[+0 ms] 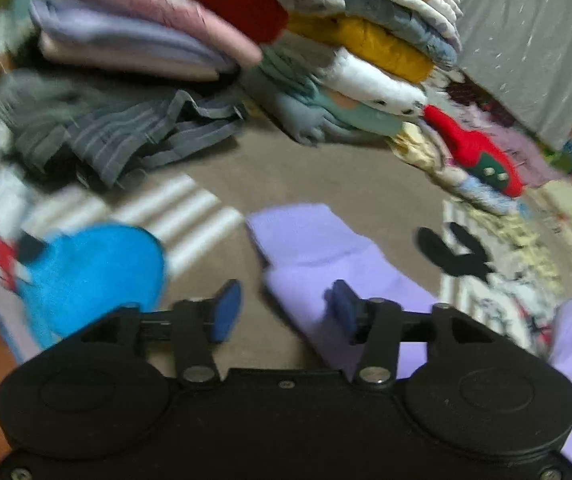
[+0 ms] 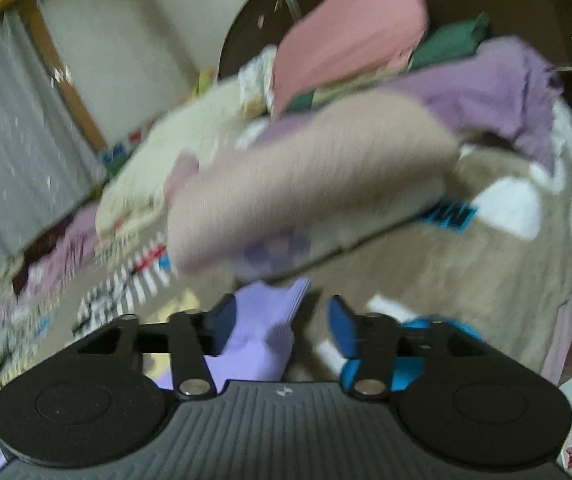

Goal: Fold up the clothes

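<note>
Purple and soft, the sock (image 1: 325, 256) lies flat on the tan bed cover (image 1: 305, 168), under both grippers. It looks light and floppy. Left gripper (image 1: 284, 312) and right gripper (image 2: 282, 326) have fingers spread, holding nothing. Best to pinch its open cuff end.

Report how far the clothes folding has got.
Done: two stacks of folded clothes stand at the back. In hand: a lilac garment lies on the beige surface; the left gripper and right gripper are both open at it, gripping nothing. Left: a loose heap, a crumpled grey striped piece, and a blue item.
</note>
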`<state>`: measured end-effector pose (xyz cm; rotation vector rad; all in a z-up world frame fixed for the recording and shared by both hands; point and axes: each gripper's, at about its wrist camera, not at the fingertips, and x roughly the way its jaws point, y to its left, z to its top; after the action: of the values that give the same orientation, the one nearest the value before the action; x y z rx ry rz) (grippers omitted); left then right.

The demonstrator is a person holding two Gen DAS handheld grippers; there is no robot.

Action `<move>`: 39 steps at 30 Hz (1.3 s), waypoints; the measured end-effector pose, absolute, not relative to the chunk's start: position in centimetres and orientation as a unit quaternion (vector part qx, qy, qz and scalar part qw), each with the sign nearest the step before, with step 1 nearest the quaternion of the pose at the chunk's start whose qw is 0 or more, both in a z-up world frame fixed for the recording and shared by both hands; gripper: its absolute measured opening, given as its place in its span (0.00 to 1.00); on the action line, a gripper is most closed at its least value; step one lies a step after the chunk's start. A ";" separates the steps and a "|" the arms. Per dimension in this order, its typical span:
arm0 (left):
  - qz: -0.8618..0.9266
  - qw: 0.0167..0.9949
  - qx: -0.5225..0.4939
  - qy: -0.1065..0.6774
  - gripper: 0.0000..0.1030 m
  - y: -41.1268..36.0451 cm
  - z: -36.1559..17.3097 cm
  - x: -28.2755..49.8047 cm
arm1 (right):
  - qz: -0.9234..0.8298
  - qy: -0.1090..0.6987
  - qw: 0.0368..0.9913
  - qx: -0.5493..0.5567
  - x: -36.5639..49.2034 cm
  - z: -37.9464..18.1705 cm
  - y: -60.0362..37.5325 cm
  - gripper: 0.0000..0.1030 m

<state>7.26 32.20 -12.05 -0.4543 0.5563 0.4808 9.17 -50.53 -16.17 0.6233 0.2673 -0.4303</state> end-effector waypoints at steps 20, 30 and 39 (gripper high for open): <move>-0.066 0.957 -0.023 0.280 0.77 11.0 -6.3 22.1 | 0.132 0.271 0.939 0.164 26.3 -12.4 -34.4 0.56; -0.156 0.940 0.031 0.301 0.75 4.9 -8.4 32.3 | 0.195 0.335 0.903 0.187 35.6 -13.4 -32.9 0.61; -0.169 0.918 -0.100 0.344 0.11 9.0 -11.5 36.4 | 0.239 0.361 0.875 0.215 37.7 -15.6 -32.6 0.14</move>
<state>36.37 9.04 -11.50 -0.2047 0.7085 -0.3481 37.74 -32.63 -15.58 0.4481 0.7545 0.4999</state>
